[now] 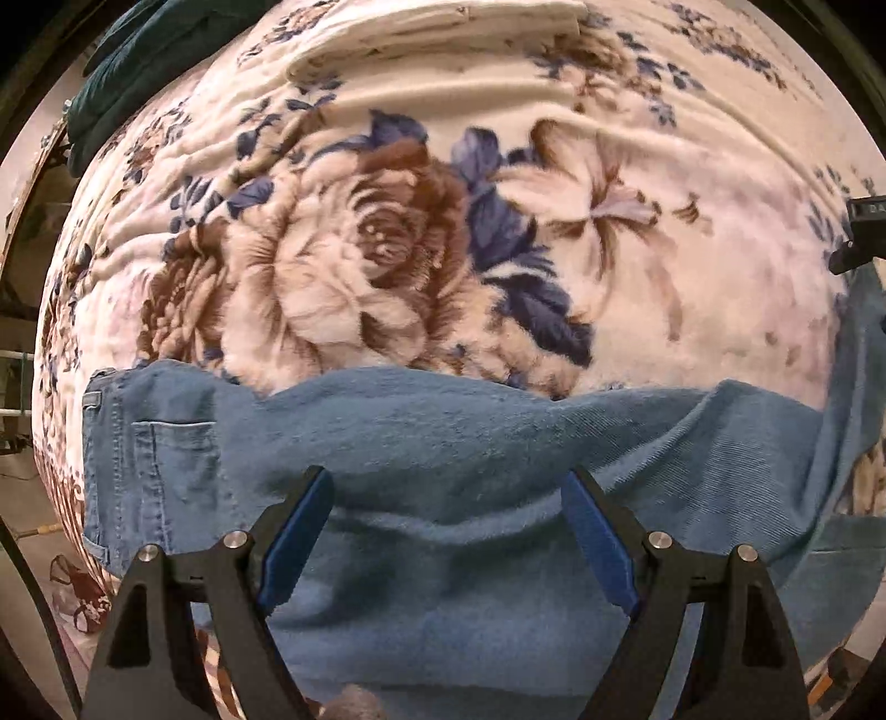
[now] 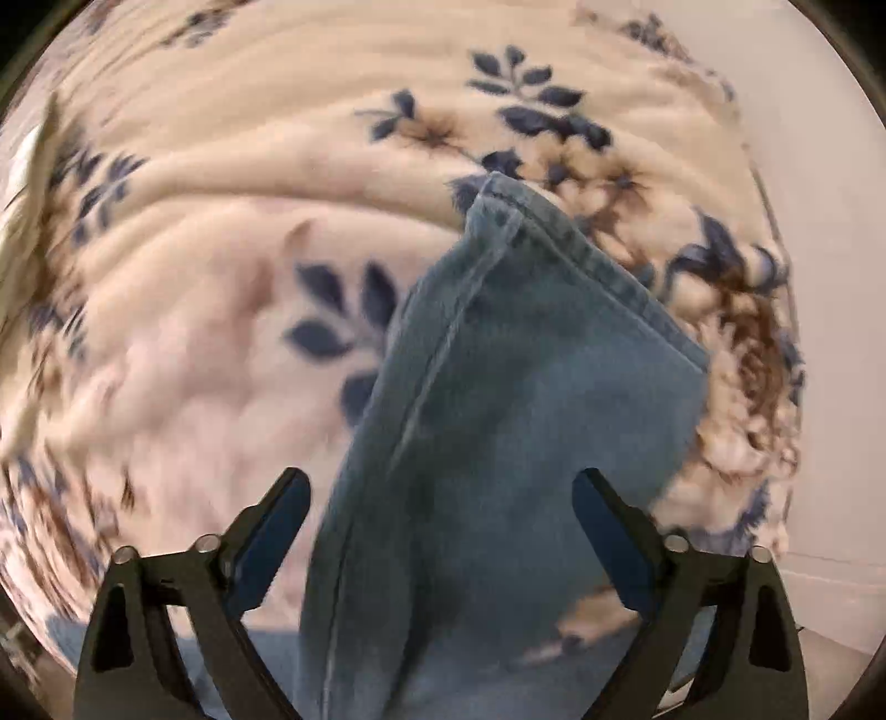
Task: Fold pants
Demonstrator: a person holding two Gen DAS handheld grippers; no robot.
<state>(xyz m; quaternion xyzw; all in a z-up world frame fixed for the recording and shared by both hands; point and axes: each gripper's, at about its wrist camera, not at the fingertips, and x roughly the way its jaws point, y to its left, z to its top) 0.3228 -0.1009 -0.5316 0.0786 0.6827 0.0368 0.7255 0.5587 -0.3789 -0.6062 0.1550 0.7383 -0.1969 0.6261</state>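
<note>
Blue denim pants [image 1: 443, 443] lie across a floral blanket [image 1: 387, 249], waistband and back pocket [image 1: 166, 459] toward the left in the left wrist view. My left gripper [image 1: 446, 487] hovers over the pants with its blue pads wide apart and nothing pinched between them. In the right wrist view a pant leg [image 2: 498, 415] runs up to its hemmed cuff [image 2: 554, 238] on the blanket [image 2: 221, 332]. My right gripper [image 2: 440, 487] stands open above that leg, its pads clear of the cloth. The right view is blurred by motion.
A folded cream cloth [image 1: 443, 33] lies at the blanket's far side and a dark green garment [image 1: 138, 66] sits at the far left. A black object [image 1: 864, 232] pokes in at the right edge. Pale floor [image 2: 830, 277] shows beyond the blanket's right edge.
</note>
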